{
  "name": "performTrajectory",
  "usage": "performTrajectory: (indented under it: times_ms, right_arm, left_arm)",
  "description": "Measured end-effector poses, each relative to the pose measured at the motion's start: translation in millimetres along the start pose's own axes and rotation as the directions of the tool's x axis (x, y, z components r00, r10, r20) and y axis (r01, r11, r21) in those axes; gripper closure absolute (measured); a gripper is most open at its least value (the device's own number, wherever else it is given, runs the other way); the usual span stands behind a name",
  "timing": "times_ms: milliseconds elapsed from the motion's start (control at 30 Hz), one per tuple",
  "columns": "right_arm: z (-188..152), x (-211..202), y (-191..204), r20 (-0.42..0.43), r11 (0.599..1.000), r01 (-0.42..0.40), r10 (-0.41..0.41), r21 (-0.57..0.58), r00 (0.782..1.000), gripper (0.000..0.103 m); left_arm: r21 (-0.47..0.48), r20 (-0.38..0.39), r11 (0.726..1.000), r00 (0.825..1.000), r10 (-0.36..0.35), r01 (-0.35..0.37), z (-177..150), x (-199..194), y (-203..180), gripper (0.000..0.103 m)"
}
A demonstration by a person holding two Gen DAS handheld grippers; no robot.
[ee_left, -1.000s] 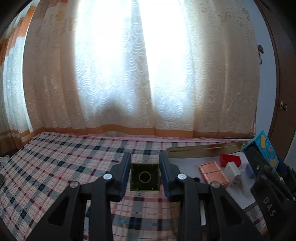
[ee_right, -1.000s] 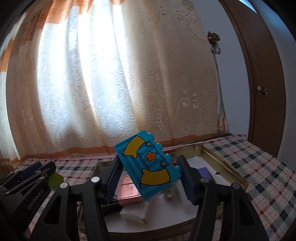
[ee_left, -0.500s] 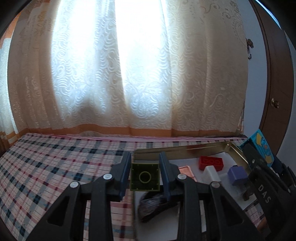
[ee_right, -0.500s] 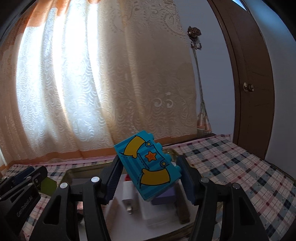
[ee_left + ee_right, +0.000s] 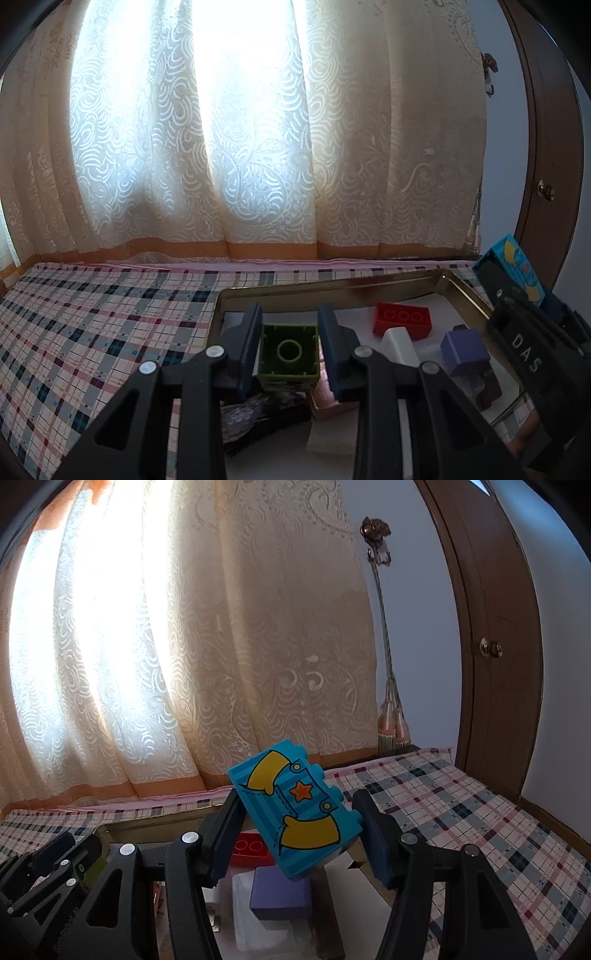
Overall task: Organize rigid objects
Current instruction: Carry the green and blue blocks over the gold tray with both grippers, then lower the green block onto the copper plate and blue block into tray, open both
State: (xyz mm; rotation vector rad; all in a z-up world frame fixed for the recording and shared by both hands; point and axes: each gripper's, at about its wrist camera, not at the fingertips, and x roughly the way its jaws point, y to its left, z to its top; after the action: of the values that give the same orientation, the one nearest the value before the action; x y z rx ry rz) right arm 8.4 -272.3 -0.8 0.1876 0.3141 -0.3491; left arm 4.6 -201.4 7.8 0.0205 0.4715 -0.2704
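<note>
Rigid toy blocks are seen partly gathered in a gold-rimmed metal tray point(image 5: 332, 286) that lies on a plaid tablecloth point(image 5: 103, 332) before a backlit lace curtain point(image 5: 240, 129). A green block point(image 5: 289, 353) is clamped between the fingers of the left gripper point(image 5: 290, 349), its hollow underside with a round socket turned toward the camera, and it is held over the near left part of the tray. A blue printed block point(image 5: 299, 812), marked with yellow shapes and an orange star, is gripped at a tilt by the right gripper point(image 5: 295, 834), above the tray's contents; the same block is seen at the right edge of the left wrist view point(image 5: 515, 269). Inside the tray, a red block point(image 5: 402, 320) is seen lying toward the far side, with a white block point(image 5: 399, 345) just in front of it and a purple cube point(image 5: 464, 351) to its right. A copper-coloured piece point(image 5: 327, 404) and a dark crumpled item point(image 5: 258, 413) are seen below the left gripper, though what they are cannot be told. In the right wrist view the purple cube point(image 5: 280, 893) is seen directly below the blue printed block. A brown door point(image 5: 495, 627) with a round knob is seen at the right.
</note>
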Motion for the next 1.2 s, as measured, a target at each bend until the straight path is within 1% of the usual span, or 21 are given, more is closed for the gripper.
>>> performTrajectory:
  times_ms: [100,267,367,467,533,567,600,633,667,700,733,767,800,833,967,1133,1200]
  right_arm:
    - [1,6,2,-0.007,1.000,-0.002,0.002,-0.022,1.000,0.041]
    - [2,14,0,-0.032,1.000,-0.008,0.007,-0.020,0.999,0.041]
    - [2,19,-1,-0.053,1.000,-0.019,0.018,-0.016,0.998,0.041]
    - [1,26,2,-0.082,0.999,-0.044,0.042,-0.023,0.996,0.041]
    - [-1,32,5,-0.114,0.997,-0.070,0.066,-0.032,0.991,0.040]
    - [-2,35,6,-0.140,0.997,-0.079,0.075,-0.027,0.987,0.040]
    - [-3,39,5,-0.164,0.996,-0.091,0.087,-0.015,0.982,0.039]
    - [-4,44,3,-0.200,0.993,-0.121,0.119,0.007,0.972,0.039]
    - [-6,48,3,-0.234,0.989,-0.147,0.150,0.031,0.960,0.039]
    - [-7,49,4,-0.252,0.987,-0.158,0.162,0.037,0.954,0.039]
    - [-7,47,4,-0.242,0.984,-0.173,0.178,0.044,0.954,0.036]
    - [-7,45,5,-0.229,0.984,-0.172,0.178,0.043,0.957,0.031]
    - [-7,42,5,-0.216,0.984,-0.173,0.177,0.038,0.960,0.021]
    - [-7,37,7,-0.194,0.984,-0.173,0.175,0.027,0.965,0.017]
    - [-8,29,14,-0.167,0.985,-0.170,0.162,-0.031,0.972,0.016]
    - [-7,27,9,-0.150,0.985,-0.175,0.171,-0.011,0.974,0.016]
    - [-6,25,6,-0.141,0.986,-0.164,0.162,-0.005,0.977,0.016]
  left_arm:
    - [0.002,-0.003,1.000,1.000,-0.007,0.007,1,5,-4,0.073]
    - [0.059,0.015,0.998,1.000,-0.003,0.002,0,13,-17,0.073]
    - [0.070,0.017,0.997,1.000,-0.020,0.019,1,15,-20,0.073]
    - [0.088,0.002,0.995,0.999,-0.041,0.041,1,21,-25,0.073]
    - [0.105,-0.020,0.993,0.998,-0.058,0.060,1,24,-30,0.074]
    - [0.115,-0.037,0.992,0.998,-0.053,0.057,1,26,-31,0.074]
    - [0.119,-0.061,0.990,0.996,-0.065,0.072,1,27,-32,0.068]
    - [0.112,-0.081,0.989,0.993,-0.082,0.091,0,28,-32,0.045]
    - [0.101,-0.113,0.990,0.989,-0.091,0.103,-3,31,-32,0.029]
    - [0.101,-0.119,0.989,0.989,-0.092,0.104,-1,29,-32,0.022]
    - [0.115,-0.105,0.990,0.992,-0.074,0.086,-1,26,-33,0.010]
    - [0.130,-0.075,0.989,0.995,-0.063,0.072,-2,21,-34,0.007]
    - [0.141,-0.054,0.988,0.997,-0.061,0.068,-3,17,-35,0.001]
    - [0.153,-0.042,0.986,0.997,-0.063,0.069,-3,14,-36,0.000]
    - [0.155,-0.056,0.986,0.997,-0.056,0.064,-4,13,-36,0.001]
    - [0.126,-0.069,0.990,0.996,-0.053,0.062,-4,13,-30,0.000]
    - [0.106,-0.073,0.992,0.996,-0.054,0.062,-4,13,-27,0.000]
